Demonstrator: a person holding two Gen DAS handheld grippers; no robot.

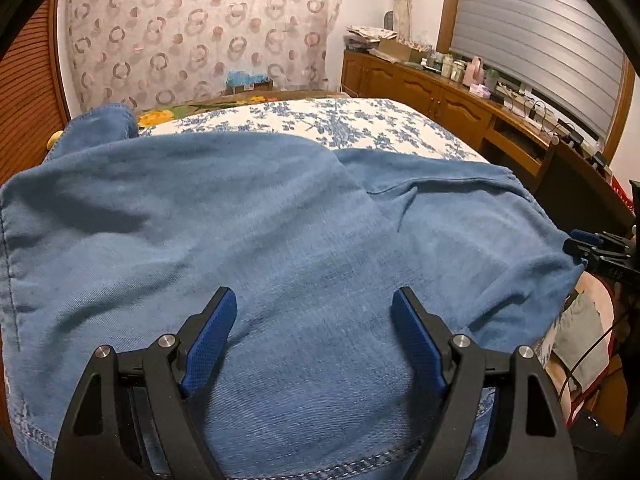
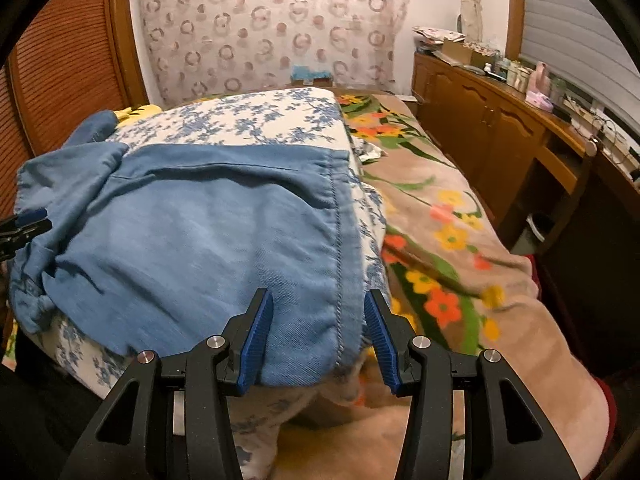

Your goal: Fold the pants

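Blue denim pants (image 1: 280,240) lie spread over a white quilt with blue flowers (image 1: 340,120) on the bed. My left gripper (image 1: 314,304) is open just above the denim near its stitched hem, holding nothing. My right gripper (image 2: 319,304) is open, its fingers straddling the pants' stitched edge (image 2: 340,280) at the quilt's near corner, not closed on it. The pants also show in the right wrist view (image 2: 200,240). The right gripper's tip shows at the right edge of the left view (image 1: 592,248); the left gripper's tip shows at the left edge of the right view (image 2: 24,228).
A floral orange and green blanket (image 2: 460,240) covers the bed right of the quilt. A wooden cabinet (image 2: 500,128) with clutter runs along the right wall. A patterned curtain (image 2: 272,28) hangs behind the bed. A wooden slatted door (image 2: 60,80) stands left.
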